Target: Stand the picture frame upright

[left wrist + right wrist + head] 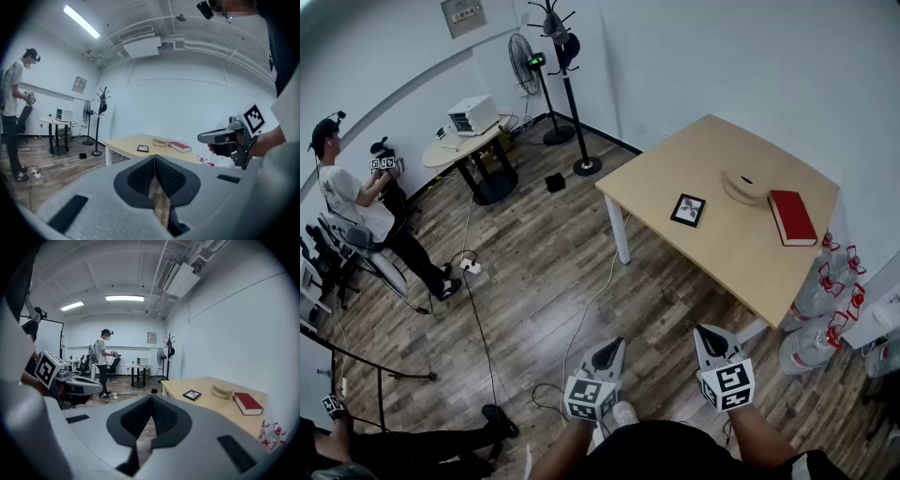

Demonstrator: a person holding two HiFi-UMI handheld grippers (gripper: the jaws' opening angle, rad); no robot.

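Left fingers: your left fingers (140, 177) are closed tip to tip with nothing between them. Only wooden floor (534, 272) shows through the narrow slit below the tips.
Right fingers: your right fingers (136, 418) are pressed together in the same way and hold nothing.
Where you hold them: in the head view both pairs sit low in front of you, side by side above the floor. They point toward the counter (712, 155) and are well apart from it.
Picture frame: the picture frame (687, 209) lies flat on the counter, picture side up, near the counter edge that faces the open floor. Nothing touches it, and it is well apart from both pairs of fingers.
Beside the frame: a round beige object (744, 187) sits near the frame, further in on the counter. A red book (791, 217) lies flat just beside that object, on the side away from the frame.
Counter: pale wood top on white legs, close to the white wall.
By the counter: clear water bottles (818, 309) with red on them stand on the floor at the counter's near right corner.
Rest of the room: another person (347, 197) is at the far left. Near them a small round table (464, 150) carries a white appliance (472, 114). A standing fan (523, 52) and a black coat stand (567, 66) are by the far wall.
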